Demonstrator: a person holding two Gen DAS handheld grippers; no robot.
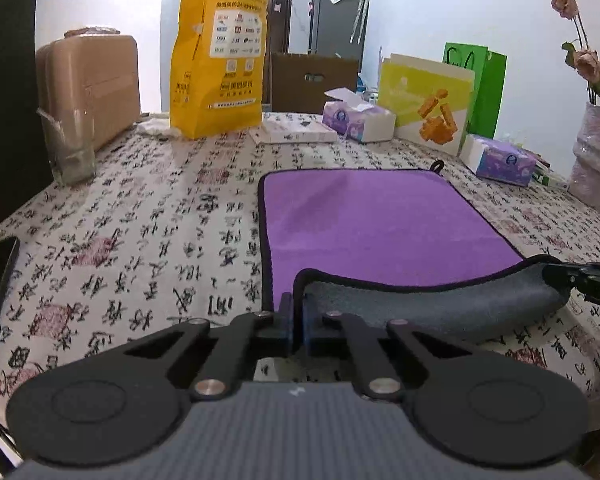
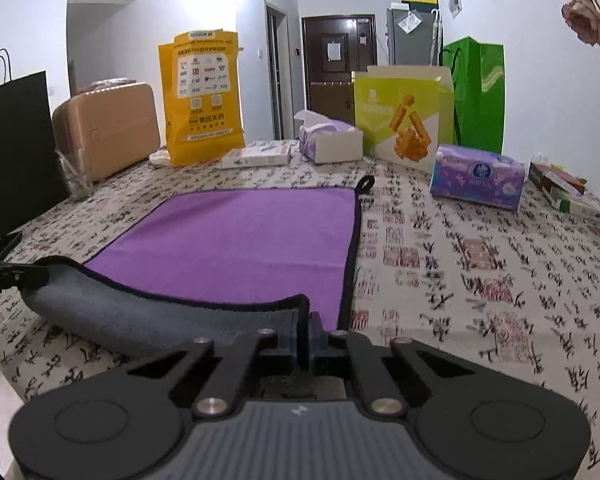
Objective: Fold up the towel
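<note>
Towel lies spread on the patterned tablecloth, purple face up, with its near edge lifted and rolled back so I see the grey underside. My left gripper has its jaws closed on the near left corner of that raised edge; the black hem runs straight into the narrow gap between the two fingers. My right gripper is pinched shut on the near right corner in the same way. From the left wrist view the right gripper's tip shows at the far right, touching the rolled grey edge.

From both views, the fingertips themselves are mostly buried behind the cloth and the linkage, so I cannot see how much fabric sits between the pads. The towel's hanging loop shows at the far right corner. A glass stands well to the left.

Both grippers sit low over the table's near side, level and pointing forward across the towel toward the yellow bag, roughly parallel to each other
</note>
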